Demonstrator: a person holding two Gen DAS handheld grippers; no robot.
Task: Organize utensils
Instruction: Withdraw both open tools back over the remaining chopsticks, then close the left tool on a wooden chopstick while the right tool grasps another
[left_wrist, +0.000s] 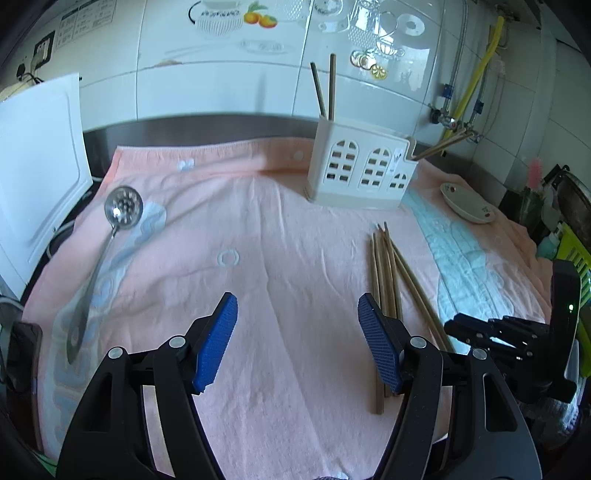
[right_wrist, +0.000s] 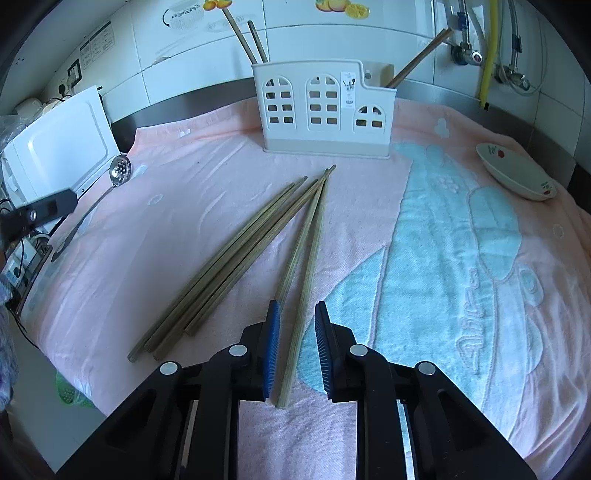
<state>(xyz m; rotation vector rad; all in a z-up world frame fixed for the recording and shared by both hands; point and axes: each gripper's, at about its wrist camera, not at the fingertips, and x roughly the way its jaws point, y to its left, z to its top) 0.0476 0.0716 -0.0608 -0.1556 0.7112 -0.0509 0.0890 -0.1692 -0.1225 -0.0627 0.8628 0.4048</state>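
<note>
Pink towel (right_wrist: 207, 206) covers worktop. Right gripper (right_wrist: 295, 350), low center, tilted down, jaws narrowly apart w/ two chopsticks (right_wrist: 303, 273) between, left pad touching. Left gripper (left_wrist: 297, 343) spread wide, empty. Holder (right_wrist: 325, 110) top center.

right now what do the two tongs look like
Both tongs, left and right, are black plastic frames with round silver pivot pins and blue ridged pads. From the left camera, a small green light shows on the right one's black body.
</note>
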